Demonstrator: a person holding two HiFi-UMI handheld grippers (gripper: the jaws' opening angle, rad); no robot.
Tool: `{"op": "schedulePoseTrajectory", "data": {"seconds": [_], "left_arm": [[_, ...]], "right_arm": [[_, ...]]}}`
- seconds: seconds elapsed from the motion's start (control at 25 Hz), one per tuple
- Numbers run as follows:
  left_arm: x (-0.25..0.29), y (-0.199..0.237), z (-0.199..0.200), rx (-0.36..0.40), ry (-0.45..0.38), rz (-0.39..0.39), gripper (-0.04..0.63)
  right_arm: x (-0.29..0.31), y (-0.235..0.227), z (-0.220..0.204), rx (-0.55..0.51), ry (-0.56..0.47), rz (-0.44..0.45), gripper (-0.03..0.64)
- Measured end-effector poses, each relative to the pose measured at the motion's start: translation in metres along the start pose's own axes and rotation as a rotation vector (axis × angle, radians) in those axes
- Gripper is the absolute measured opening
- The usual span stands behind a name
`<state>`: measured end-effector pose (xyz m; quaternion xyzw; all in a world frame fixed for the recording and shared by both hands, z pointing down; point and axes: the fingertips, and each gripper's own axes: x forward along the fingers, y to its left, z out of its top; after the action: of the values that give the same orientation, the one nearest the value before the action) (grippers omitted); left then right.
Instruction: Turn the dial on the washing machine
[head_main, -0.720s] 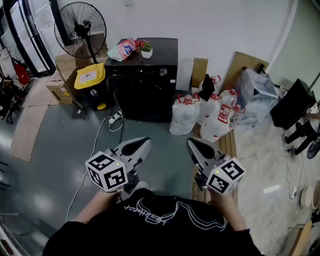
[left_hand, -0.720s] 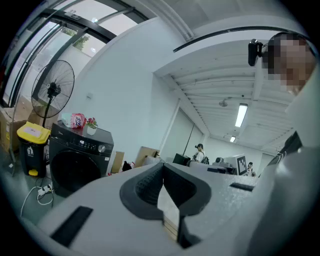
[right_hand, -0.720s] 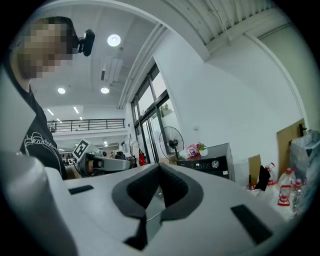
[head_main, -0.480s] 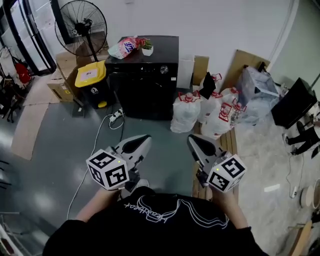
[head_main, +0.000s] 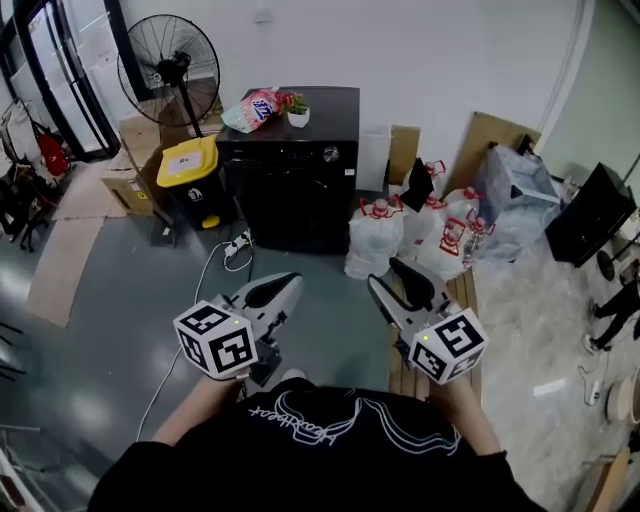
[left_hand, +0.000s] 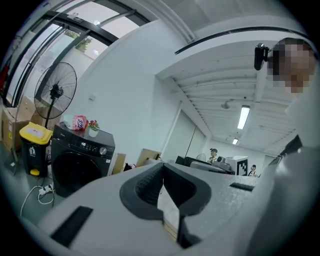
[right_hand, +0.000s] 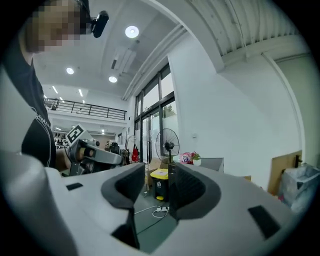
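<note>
The black washing machine (head_main: 290, 175) stands against the far wall, its silver dial (head_main: 329, 153) at the right of the control strip. Both grippers hang level, well short of it, over the grey floor. My left gripper (head_main: 288, 282) is shut with nothing in it; in the left gripper view its jaw tips touch (left_hand: 163, 166), and the machine (left_hand: 80, 162) and dial (left_hand: 102, 151) show far off at the left. My right gripper (head_main: 388, 278) is open and empty. A clear gap shows between its pads (right_hand: 159, 182), with the machine's top (right_hand: 212, 162) beyond the right jaw.
A yellow bin (head_main: 190, 165) and a standing fan (head_main: 170, 65) are left of the machine. Tied white bags (head_main: 375, 235) sit at its right. A detergent bag (head_main: 258, 105) and a small plant (head_main: 297, 108) rest on top. A power strip with cable (head_main: 235, 250) lies on the floor.
The washing machine and its surroundings sit slightly lower in the head view. Both grippers keep nearly the same place; the right one has turned a little.
</note>
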<state>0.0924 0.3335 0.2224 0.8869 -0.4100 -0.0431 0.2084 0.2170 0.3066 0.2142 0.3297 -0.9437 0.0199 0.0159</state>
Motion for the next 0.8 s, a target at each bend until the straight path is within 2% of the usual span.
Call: {"op": "schedulePoseTrajectory", "data": {"seconds": [0.16, 0.28, 0.52, 0.8], "left_arm": [[0.001, 0.008, 0.003, 0.002, -0.001, 0.022, 0.006], [0.002, 0.018, 0.004, -0.007, 0.003, 0.031, 0.005], [0.009, 0.051, 0.004, -0.029, 0.007, 0.054, 0.006], [0.037, 0.116, 0.011, -0.070, 0.018, 0.048, 0.005]], "right_arm": [[0.008, -0.010, -0.001, -0.023, 0.006, -0.009, 0.273], [0.016, -0.016, -0.007, -0.019, 0.016, -0.016, 0.306], [0.048, -0.032, -0.022, -0.003, 0.038, -0.018, 0.333], [0.109, -0.062, -0.044, 0.006, 0.084, -0.037, 0.339]]}}
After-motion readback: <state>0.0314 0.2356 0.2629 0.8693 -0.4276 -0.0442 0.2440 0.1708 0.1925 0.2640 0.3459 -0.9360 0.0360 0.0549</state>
